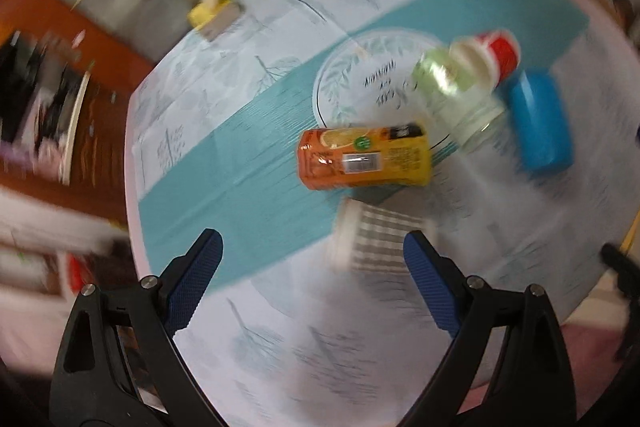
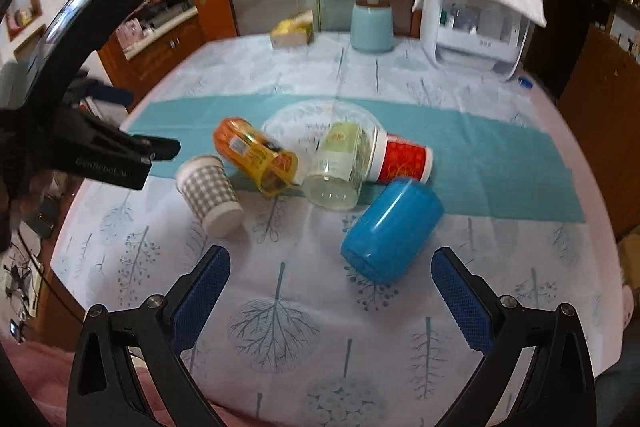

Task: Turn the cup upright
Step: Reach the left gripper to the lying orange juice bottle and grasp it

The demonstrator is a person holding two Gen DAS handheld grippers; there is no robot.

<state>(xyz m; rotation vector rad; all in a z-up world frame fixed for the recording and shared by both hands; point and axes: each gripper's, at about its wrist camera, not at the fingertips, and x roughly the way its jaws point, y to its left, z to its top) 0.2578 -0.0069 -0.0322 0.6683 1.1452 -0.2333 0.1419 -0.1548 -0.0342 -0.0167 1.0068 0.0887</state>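
Note:
Several cups lie on their sides on the round table. A grey checked paper cup (image 2: pixel 209 191) (image 1: pixel 374 242) lies at the left. An orange-yellow cup (image 2: pixel 256 157) (image 1: pixel 364 157), a clear greenish cup (image 2: pixel 338 167) (image 1: pixel 452 83), a red-and-white cup (image 2: pixel 402 159) (image 1: pixel 496 57) and a blue cup (image 2: pixel 392 233) (image 1: pixel 540 125) lie around a glass plate (image 2: pixel 316 119) (image 1: pixel 360 83). My left gripper (image 1: pixel 312 259) is open, above the table just short of the checked cup; it also shows in the right wrist view (image 2: pixel 160 149). My right gripper (image 2: pixel 330 277) is open and empty, just short of the blue cup.
A teal runner (image 2: pixel 500 155) crosses the tree-print tablecloth (image 2: pixel 280 307). At the far edge stand a light-blue canister (image 2: pixel 372 27), a yellow tissue box (image 2: pixel 290 29) and a white covered appliance (image 2: pixel 476 27). Wooden cabinets and a glass door lie beyond.

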